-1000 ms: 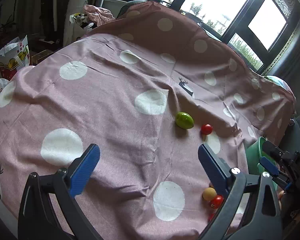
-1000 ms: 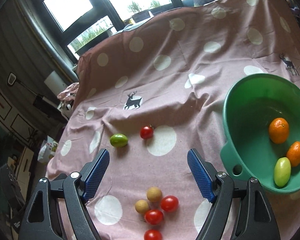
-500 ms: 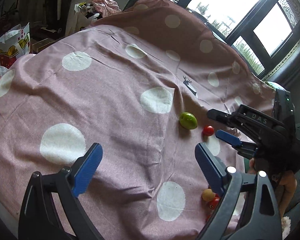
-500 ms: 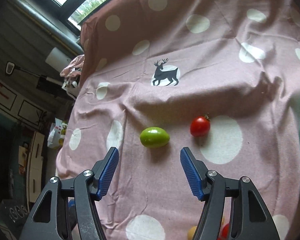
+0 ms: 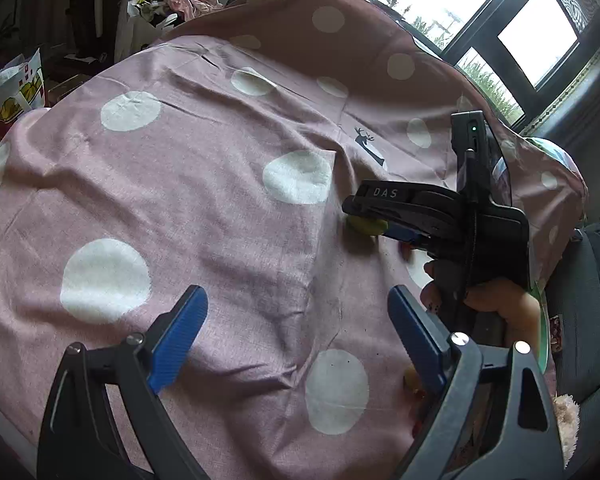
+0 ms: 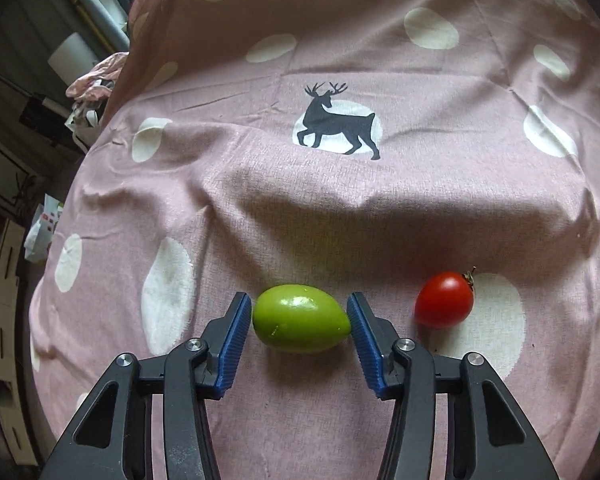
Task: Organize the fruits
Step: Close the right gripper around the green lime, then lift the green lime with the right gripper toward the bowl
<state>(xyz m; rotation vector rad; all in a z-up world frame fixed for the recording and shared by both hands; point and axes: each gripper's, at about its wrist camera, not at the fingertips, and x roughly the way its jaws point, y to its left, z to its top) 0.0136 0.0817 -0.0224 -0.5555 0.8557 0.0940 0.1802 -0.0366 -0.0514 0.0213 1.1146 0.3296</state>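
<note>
A green oval fruit [image 6: 300,318] lies on the pink polka-dot cloth [image 6: 340,208], between the blue pads of my right gripper [image 6: 300,330]. The pads sit at each end of the fruit; I cannot tell whether they press on it. A red cherry tomato [image 6: 444,300] lies just right of it. In the left wrist view the right gripper [image 5: 370,216] reaches over the green fruit [image 5: 366,226], mostly hiding it. My left gripper [image 5: 296,336] is open and empty above the cloth. A small yellow fruit [image 5: 411,378] peeks out behind its right finger.
A deer print [image 6: 336,120] marks the cloth beyond the fruit. A sliver of the green bowl rim [image 5: 542,332] shows behind the hand holding the right gripper. Bags and clutter [image 5: 12,92] sit past the cloth's far left edge.
My right gripper has moved forward and down to the green fruit and narrowed around it. The bowl and the cluster of small fruits have left its view. The left gripper barely moved.
</note>
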